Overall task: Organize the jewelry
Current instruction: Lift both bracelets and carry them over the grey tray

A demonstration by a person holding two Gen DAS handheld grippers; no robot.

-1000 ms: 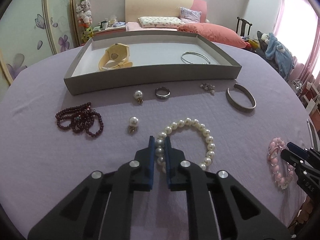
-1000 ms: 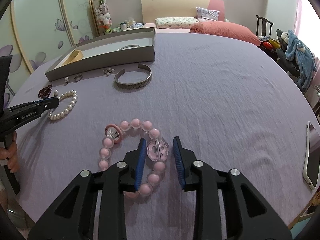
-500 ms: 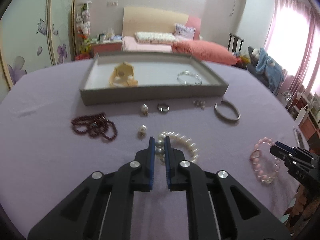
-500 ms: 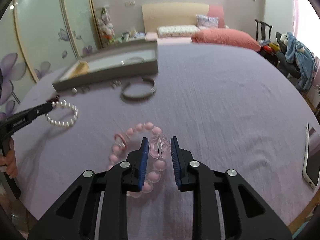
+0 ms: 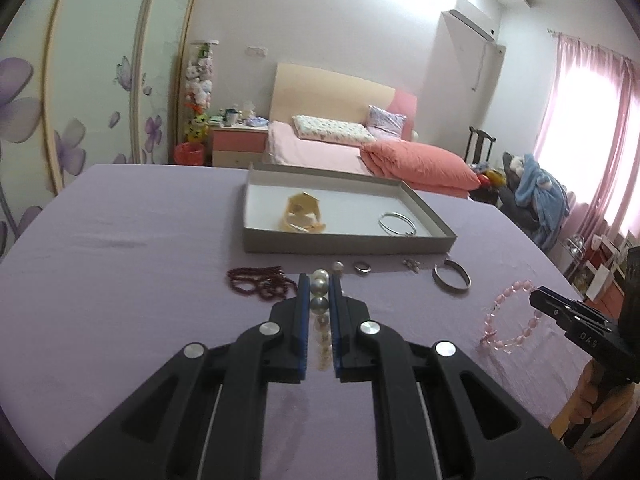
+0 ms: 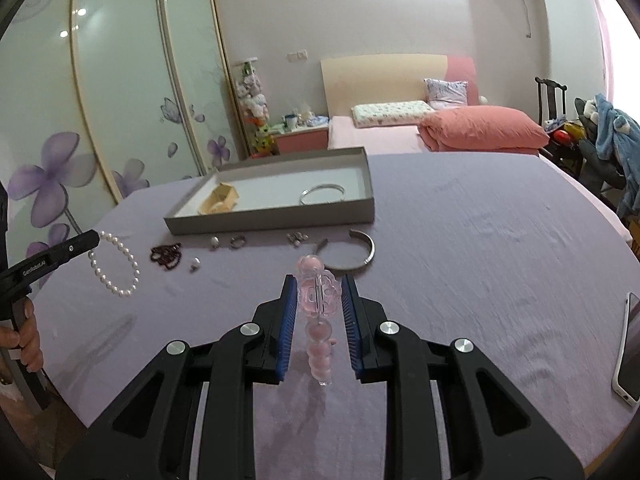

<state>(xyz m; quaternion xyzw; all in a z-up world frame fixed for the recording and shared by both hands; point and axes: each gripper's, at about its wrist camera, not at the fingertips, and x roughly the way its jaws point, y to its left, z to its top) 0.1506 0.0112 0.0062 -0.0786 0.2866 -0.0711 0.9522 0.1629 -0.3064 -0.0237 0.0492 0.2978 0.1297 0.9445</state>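
Note:
My left gripper [image 5: 319, 283] is shut on a white pearl bracelet [image 5: 320, 292], which hangs from it above the purple table; it also shows in the right wrist view [image 6: 116, 266]. My right gripper [image 6: 319, 289] is shut on a pink bead bracelet [image 6: 319, 300], lifted off the table; it hangs in the left wrist view [image 5: 510, 316]. A grey tray [image 5: 344, 245] at the back holds a yellow watch [image 5: 302, 212] and a thin silver bangle [image 5: 397, 224].
In front of the tray lie a dark red bead string [image 5: 256, 280], a pearl earring [image 5: 338, 266], a ring [image 5: 362, 267], a small charm [image 5: 412, 265] and a silver cuff [image 5: 452, 277]. A phone [image 6: 628, 352] lies at the table's right edge.
Both grippers have risen with their bracelets, which now hang clear of the table. The right gripper closed on the pink bracelet. The views tilted up toward the tray.

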